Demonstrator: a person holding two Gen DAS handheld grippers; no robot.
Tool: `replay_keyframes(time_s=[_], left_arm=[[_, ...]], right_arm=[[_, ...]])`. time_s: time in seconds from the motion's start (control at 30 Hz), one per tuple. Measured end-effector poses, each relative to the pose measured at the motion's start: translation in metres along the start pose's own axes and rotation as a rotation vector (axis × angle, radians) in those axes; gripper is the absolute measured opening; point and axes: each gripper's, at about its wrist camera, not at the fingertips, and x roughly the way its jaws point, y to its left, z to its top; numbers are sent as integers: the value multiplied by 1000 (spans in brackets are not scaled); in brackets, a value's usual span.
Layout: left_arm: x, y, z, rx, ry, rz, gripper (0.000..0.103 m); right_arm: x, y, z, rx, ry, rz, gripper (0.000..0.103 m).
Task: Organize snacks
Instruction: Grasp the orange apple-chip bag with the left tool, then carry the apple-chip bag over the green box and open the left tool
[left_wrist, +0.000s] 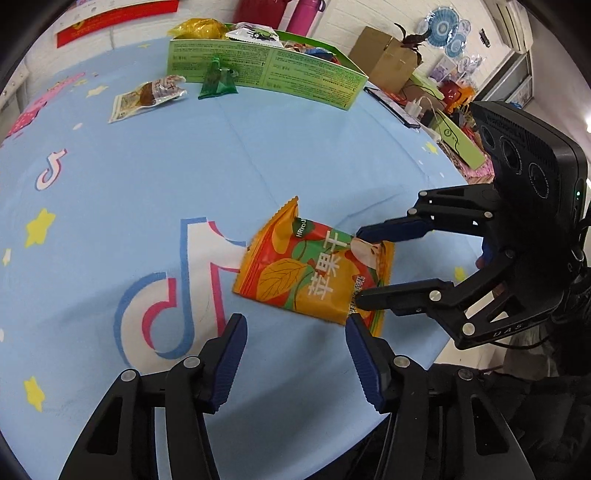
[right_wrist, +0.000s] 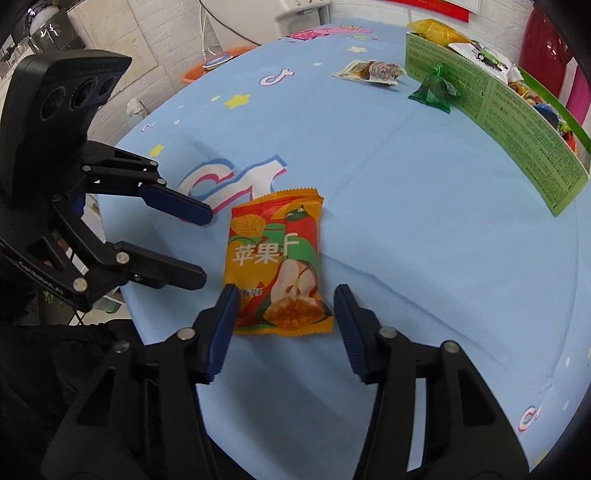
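Both tongs: black linkage frames, silver pivot screws, ribbed blue pads (left_wrist: 227, 362). Right tongs (left_wrist: 356, 266) carry a black three-lens camera block (left_wrist: 532, 155), green LED.

1. Left wrist fisheye, low and close over the worktop (left_wrist: 147, 177), faces its far edge past the left claw (left_wrist: 293, 354).
2. Right wrist fisheye looks likewise past the right claw (right_wrist: 282, 332).
3. Both views share the orange apple-crisp packet (left_wrist: 314, 273) (right_wrist: 275, 262) and the green box (left_wrist: 266, 70) (right_wrist: 491, 110).

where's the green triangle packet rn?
The green packet stands on the blue cloth at the far side, against the green box's front wall, with the clear-wrapped snack just left of it in both wrist views.
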Motion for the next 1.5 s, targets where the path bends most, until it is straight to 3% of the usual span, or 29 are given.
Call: replay_keyframes(time_s=[0.13,0.43,0.53,0.57,0.63,0.9,1.23,1.5], left_arm=[[5,4,10,-30,-28,6,56],[17,-1,30,-30,-41,-24,56],[23,-9,36,-4,-49,5,56],[24,-10,37,-5,-50,-7,54],[28,-11,39,-16,-36,-48,36],[16,-22,57,21,-85,-39,30],[-16,-36,136,79,-238,-73,26],[-6,-41,216,94,-314,-80,25]], right_arm=[[-7,-11,-3,43,-44,23,30],[-11,-22,-18,86,-69,39,26],[-13,-23,-20,94,-78,40,25],[-13,-23,-20,94,-80,39,25],[-13,-22,-20,95,-84,31,24],[-29,-32,-13,116,-150,-2,20],[-86,-70,13,165,-349,-111,20],[-106,-121,43,265,-461,-187,19]])
